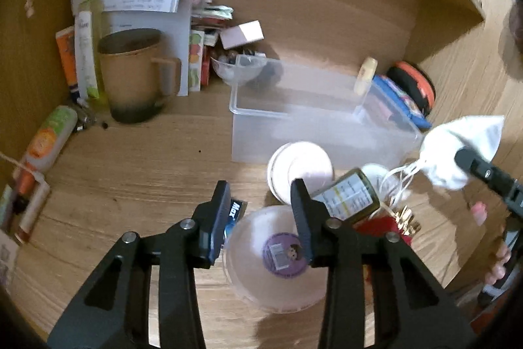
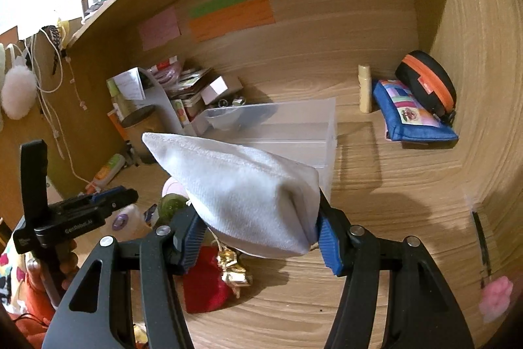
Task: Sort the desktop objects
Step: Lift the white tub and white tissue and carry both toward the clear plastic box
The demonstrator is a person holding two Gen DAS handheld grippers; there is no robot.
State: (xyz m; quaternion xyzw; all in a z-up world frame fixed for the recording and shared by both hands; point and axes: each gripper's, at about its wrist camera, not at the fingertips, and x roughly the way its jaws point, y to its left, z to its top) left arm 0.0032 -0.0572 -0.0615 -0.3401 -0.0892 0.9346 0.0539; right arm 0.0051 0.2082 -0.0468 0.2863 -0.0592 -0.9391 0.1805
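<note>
Right gripper [image 2: 258, 224] is clamping a white drawstring pouch [image 2: 242, 195] between its blue pads, holding it off the wooden desk [image 2: 376, 251] just in front of the clear plastic bin [image 2: 294, 133]. Left gripper [image 1: 261, 211] is hovering with jaws spread wide, gripping nothing, over a clear round lid with a purple label [image 1: 278, 254]. A dark jar with a printed label [image 1: 346, 198] is lying tilted beside a white round tub [image 1: 300, 172]. A red pouch [image 2: 206, 280] is lying beneath the white one.
</note>
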